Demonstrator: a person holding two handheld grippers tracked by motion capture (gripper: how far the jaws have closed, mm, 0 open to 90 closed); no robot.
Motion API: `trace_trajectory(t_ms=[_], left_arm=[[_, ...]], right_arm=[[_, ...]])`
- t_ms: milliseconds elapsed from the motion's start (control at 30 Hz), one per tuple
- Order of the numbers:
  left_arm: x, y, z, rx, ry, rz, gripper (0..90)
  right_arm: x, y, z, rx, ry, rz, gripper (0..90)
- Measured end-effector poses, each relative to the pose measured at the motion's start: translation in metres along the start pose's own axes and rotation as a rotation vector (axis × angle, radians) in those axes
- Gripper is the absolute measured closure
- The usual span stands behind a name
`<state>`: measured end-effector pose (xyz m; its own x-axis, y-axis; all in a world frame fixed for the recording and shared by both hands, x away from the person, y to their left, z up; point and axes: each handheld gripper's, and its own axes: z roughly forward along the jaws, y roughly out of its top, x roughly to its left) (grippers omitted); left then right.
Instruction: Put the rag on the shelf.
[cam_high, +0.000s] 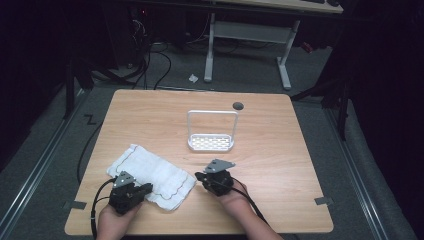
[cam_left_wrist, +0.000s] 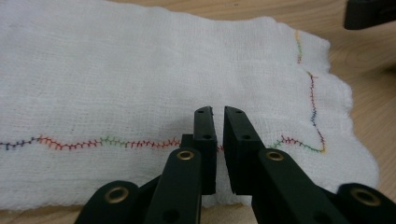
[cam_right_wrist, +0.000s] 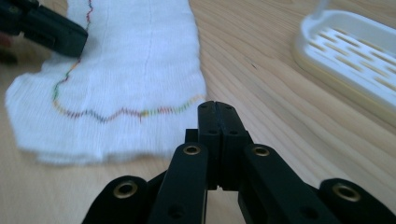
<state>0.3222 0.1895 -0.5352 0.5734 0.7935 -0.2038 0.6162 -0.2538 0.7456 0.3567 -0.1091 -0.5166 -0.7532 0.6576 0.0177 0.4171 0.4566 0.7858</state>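
Note:
A folded white cloth (cam_high: 150, 172) with a multicoloured stitched line lies on the wooden table's (cam_high: 280, 150) front left. My left gripper (cam_high: 147, 188) hovers over its near edge. In the left gripper view the jaws (cam_left_wrist: 219, 109) stand a narrow slit apart above the cloth (cam_left_wrist: 140, 79), holding nothing. My right gripper (cam_high: 198, 176) sits just off the cloth's right corner. In the right gripper view it (cam_right_wrist: 217, 105) is shut with nothing in it, pointing at the cloth's (cam_right_wrist: 135, 65) stitched edge.
A white slotted tray with a tall loop handle (cam_high: 211, 143) stands at the table's middle, and shows as the tray (cam_right_wrist: 355, 51) in the right gripper view. A small dark round disc (cam_high: 238, 105) lies behind it. Bare wood spreads to the right and back.

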Motion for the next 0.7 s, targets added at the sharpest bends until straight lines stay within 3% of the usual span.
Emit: trace_trajectory(t_ms=[100,133,200,233,267,433,700], left_arm=[[0.000,0.000,0.001,0.001,-0.001,0.005,82.1],[0.000,-0.001,0.001,0.000,-0.005,0.004,81.7],[0.000,-0.001,0.001,-0.003,-0.005,0.006,80.5],[-0.001,-0.002,0.001,-0.007,-0.003,0.013,79.8],[-0.002,-0.002,0.001,-0.008,-0.002,0.014,79.2],[-0.005,-0.001,0.004,-0.004,-0.021,0.017,77.8],[-0.041,0.003,0.018,0.025,-0.105,0.107,74.7]], right_arm=[[0.002,0.008,0.015,0.019,0.001,-0.011,90.0],[0.003,0.012,0.027,0.031,0.012,0.005,90.0],[0.004,0.012,0.032,0.036,0.017,0.007,90.0],[0.006,0.008,0.038,0.067,0.017,-0.004,90.0],[0.007,0.005,0.037,0.057,0.015,-0.014,90.0],[0.010,-0.011,0.017,0.061,0.030,-0.008,90.0],[0.028,-0.050,-0.033,0.071,0.043,-0.013,89.7]])
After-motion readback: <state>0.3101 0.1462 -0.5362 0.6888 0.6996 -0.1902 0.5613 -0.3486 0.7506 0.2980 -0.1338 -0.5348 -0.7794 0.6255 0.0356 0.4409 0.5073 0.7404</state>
